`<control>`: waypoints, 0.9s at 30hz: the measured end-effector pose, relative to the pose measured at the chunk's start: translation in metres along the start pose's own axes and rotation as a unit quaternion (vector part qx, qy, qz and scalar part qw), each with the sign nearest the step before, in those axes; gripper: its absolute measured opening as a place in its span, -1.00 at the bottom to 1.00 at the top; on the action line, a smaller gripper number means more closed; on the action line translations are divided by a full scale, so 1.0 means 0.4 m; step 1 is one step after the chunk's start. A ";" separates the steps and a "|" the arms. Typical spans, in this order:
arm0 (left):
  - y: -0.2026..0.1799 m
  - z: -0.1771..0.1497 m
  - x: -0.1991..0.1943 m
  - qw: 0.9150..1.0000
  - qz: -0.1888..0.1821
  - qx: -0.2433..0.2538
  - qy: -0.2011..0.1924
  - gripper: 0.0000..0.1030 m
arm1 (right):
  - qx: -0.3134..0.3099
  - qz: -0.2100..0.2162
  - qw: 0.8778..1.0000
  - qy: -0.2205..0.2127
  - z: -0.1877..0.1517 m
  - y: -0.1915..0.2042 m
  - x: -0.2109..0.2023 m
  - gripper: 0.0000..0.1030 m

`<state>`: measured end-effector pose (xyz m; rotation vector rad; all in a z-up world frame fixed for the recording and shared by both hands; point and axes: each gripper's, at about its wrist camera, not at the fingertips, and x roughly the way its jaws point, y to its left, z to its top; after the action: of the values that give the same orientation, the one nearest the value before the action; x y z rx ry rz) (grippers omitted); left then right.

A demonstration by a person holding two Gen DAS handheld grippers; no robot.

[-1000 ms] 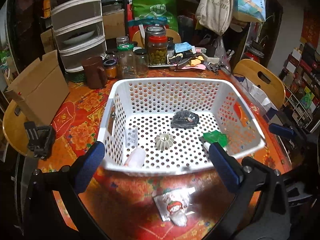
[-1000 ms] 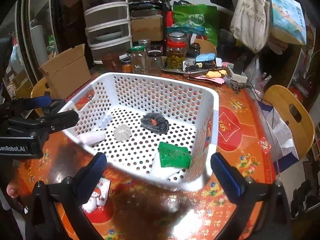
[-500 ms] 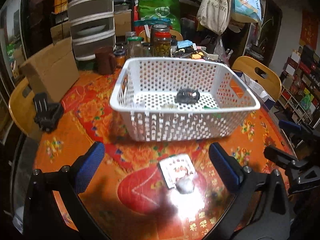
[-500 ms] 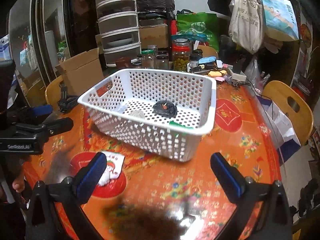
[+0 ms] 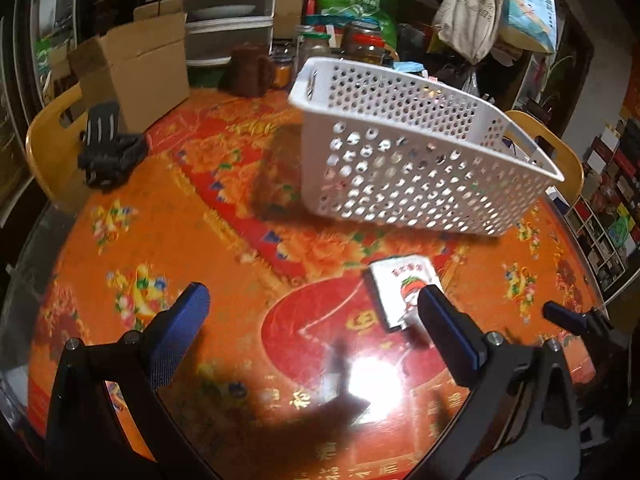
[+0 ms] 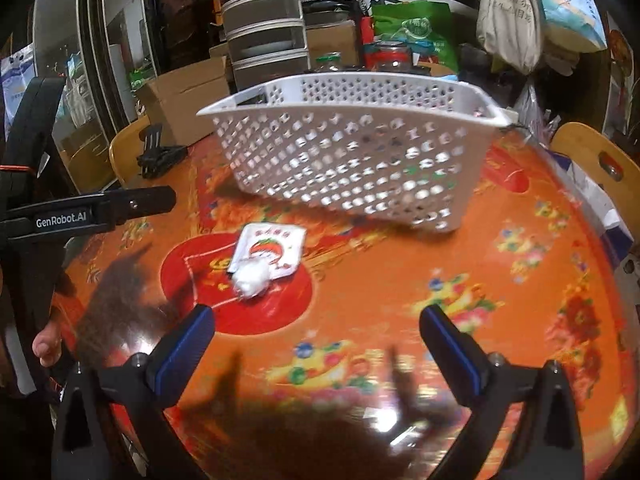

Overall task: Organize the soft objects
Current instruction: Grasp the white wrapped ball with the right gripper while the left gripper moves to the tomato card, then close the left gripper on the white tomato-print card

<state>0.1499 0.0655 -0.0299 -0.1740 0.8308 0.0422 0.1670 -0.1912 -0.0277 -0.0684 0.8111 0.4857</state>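
Note:
A white perforated basket [image 5: 416, 152] stands on the round orange table; it also shows in the right wrist view [image 6: 352, 148], its contents hidden behind the wall. A white packet with a red tomato print [image 5: 402, 288] lies flat in front of it, with a white crumpled wad [image 6: 252, 276] on its near end. My left gripper [image 5: 312, 332] is open and empty above the table, its right finger [image 5: 448, 340] overlapping the packet. My right gripper [image 6: 316, 352] is open and empty, right of the packet.
A cardboard box [image 5: 136, 68], brown mug [image 5: 248, 72], jars [image 6: 388, 56] and stacked drawers [image 6: 260, 40] crowd the table's far side. A black clamp [image 5: 108, 144] lies at the left. Wooden chairs [image 6: 600, 160] stand around the table. Glare [image 5: 372, 384] shines near the front.
Both grippers have pulled back and dropped lower from the basket, so its inside is no longer visible. The left view swung left; the packet now sits by its right finger.

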 end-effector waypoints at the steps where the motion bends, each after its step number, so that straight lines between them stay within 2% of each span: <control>1: 0.010 -0.006 0.005 1.000 0.001 -0.005 0.001 1.00 | -0.003 0.003 1.000 0.003 -0.004 0.016 0.012 0.86; 2: 0.022 -0.012 0.010 1.000 0.004 -0.010 0.002 1.00 | -0.006 0.004 1.000 0.004 -0.005 0.030 0.021 0.77; 5: 0.065 -0.022 0.020 0.999 0.003 -0.034 0.005 1.00 | -0.019 -0.006 1.000 0.003 -0.003 0.069 0.046 0.66; 9: 0.098 -0.028 0.025 0.999 0.005 -0.049 0.006 1.00 | -0.032 -0.010 0.999 0.009 0.015 0.104 0.089 0.35; 10: 0.099 -0.028 0.027 0.999 0.006 -0.048 0.008 1.00 | -0.034 -0.011 0.999 0.011 0.019 0.106 0.097 0.31; 12: 0.098 -0.030 0.033 0.999 0.006 -0.046 0.010 1.00 | -0.037 -0.010 0.999 0.019 0.026 0.117 0.117 0.08; 16: 0.087 -0.032 0.040 0.999 0.005 -0.043 0.013 1.00 | -0.043 -0.009 0.998 0.033 0.032 0.129 0.150 -0.10; 21: 0.067 -0.033 0.067 0.999 0.004 -0.042 0.022 1.00 | -0.049 -0.006 0.998 0.044 0.036 0.132 0.171 -0.48; 27: 0.006 -0.031 0.112 0.999 -0.010 -0.036 0.037 1.00 | -0.030 0.004 0.999 0.022 0.028 0.087 0.133 -0.49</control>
<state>0.1708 0.0644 -0.0714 -0.2525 0.9028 0.0472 0.1902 -0.1369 -0.0534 -0.1305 0.8395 0.5175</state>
